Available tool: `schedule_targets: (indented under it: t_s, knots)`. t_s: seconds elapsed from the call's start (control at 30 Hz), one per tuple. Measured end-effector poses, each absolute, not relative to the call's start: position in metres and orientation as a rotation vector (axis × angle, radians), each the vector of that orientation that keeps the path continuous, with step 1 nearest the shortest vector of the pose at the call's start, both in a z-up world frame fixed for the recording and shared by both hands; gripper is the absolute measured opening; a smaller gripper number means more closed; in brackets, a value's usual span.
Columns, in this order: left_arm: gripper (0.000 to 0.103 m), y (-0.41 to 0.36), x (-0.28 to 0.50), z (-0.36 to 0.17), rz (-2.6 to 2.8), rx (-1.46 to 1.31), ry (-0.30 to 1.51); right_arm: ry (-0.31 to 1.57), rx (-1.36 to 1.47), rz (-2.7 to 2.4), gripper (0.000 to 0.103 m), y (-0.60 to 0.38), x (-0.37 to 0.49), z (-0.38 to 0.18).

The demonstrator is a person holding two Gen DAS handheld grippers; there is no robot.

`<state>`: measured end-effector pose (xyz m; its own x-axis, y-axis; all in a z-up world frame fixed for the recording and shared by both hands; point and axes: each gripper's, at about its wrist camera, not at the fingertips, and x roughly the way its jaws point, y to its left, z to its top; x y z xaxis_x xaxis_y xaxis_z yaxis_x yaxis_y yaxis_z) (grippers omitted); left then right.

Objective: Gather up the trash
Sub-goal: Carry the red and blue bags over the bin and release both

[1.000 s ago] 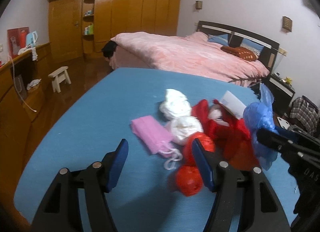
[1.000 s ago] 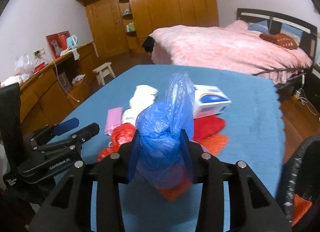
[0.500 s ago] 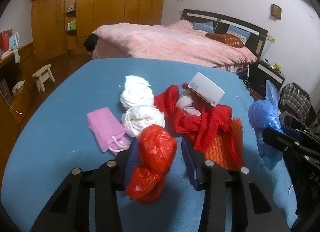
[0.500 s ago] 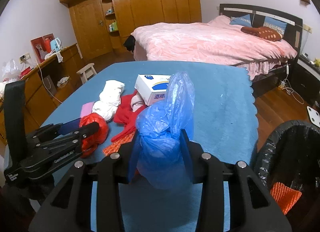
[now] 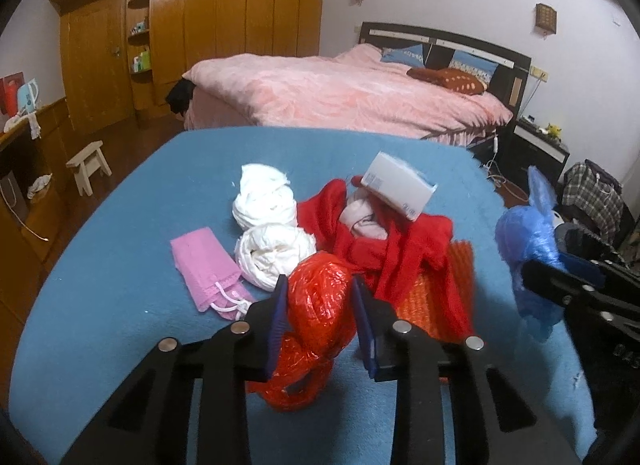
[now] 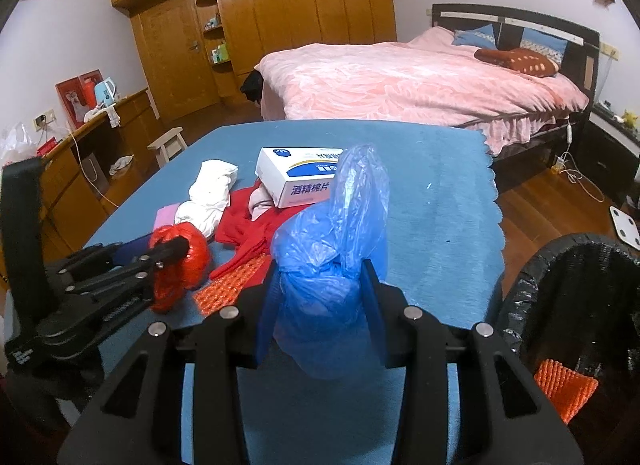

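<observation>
A crumpled red plastic bag [image 5: 316, 313] sits between the blue pads of my left gripper [image 5: 320, 323], whose jaws are closing and press on its sides. From the right wrist view the same red plastic bag [image 6: 180, 261] shows in that left gripper [image 6: 160, 261]. My right gripper [image 6: 320, 309] is shut on a knotted blue plastic bag [image 6: 336, 249], held above the blue table [image 6: 440, 225]. A black-lined trash bin [image 6: 580, 305] stands at the lower right with an orange mesh piece [image 6: 564, 385] inside.
On the table lie two white bags [image 5: 272, 225], a pink mask pack [image 5: 208, 265], red cloth [image 5: 392, 249], orange mesh [image 5: 440, 297] and a white box [image 5: 398, 187]. Behind stand a pink bed [image 5: 348, 97], a wooden wardrobe [image 5: 240, 25] and a small stool [image 5: 88, 165].
My left gripper swung right to the red bag and its jaws narrowed onto it. The right gripper turned right with the blue bag, bringing the trash bin into its view.
</observation>
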<state>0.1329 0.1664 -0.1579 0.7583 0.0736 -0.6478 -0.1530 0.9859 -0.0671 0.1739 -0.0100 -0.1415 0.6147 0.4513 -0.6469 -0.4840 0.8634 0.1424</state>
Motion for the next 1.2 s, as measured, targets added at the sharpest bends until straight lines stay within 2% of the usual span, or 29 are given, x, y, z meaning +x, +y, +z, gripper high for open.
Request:
schedule_targets:
  t_s: [0.57,1.2]
  knots:
    - [0.031,0.129,0.131,-0.117,0.027,-0.127,0.63,0.682,-0.013,0.487,0.038,-0.052,0.161,-0.116]
    - [0.031,0.026,0.149,-0.087,-0.174,-0.077,0.571,0.613,0.07,0.251,0.039,-0.172,0.144,-0.094]
